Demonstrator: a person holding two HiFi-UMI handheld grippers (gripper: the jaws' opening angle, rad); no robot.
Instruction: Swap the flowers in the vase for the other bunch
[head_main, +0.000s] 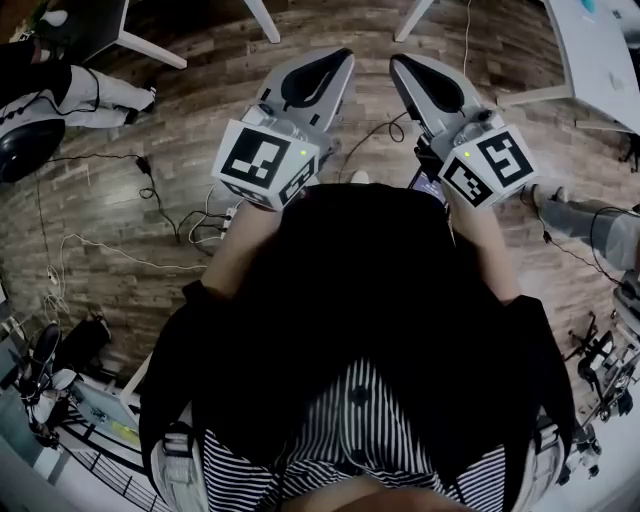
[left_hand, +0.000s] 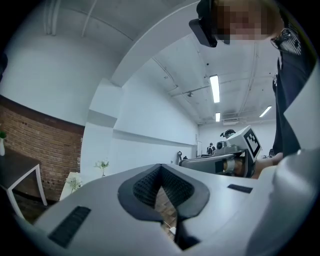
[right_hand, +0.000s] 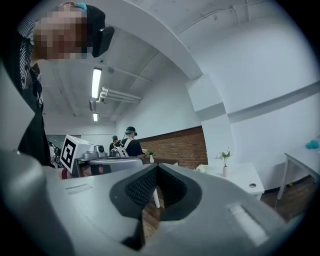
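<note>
— Any print you can read from there?

— None. I find no letters, numbers or brand names on anything. The only signs are black-and-white square markers: one set on the left cube (head_main: 262, 160), at the rear of the left tongs (head_main: 335, 58), and another on the right cube (head_main: 490, 163), at the rear of the right tongs (head_main: 405, 66).

— Do they spell anything?

— No, just blocky patterns. Through each tongs' own camera I see the other cube's marker off to the side, and it shows no characters either.
</note>
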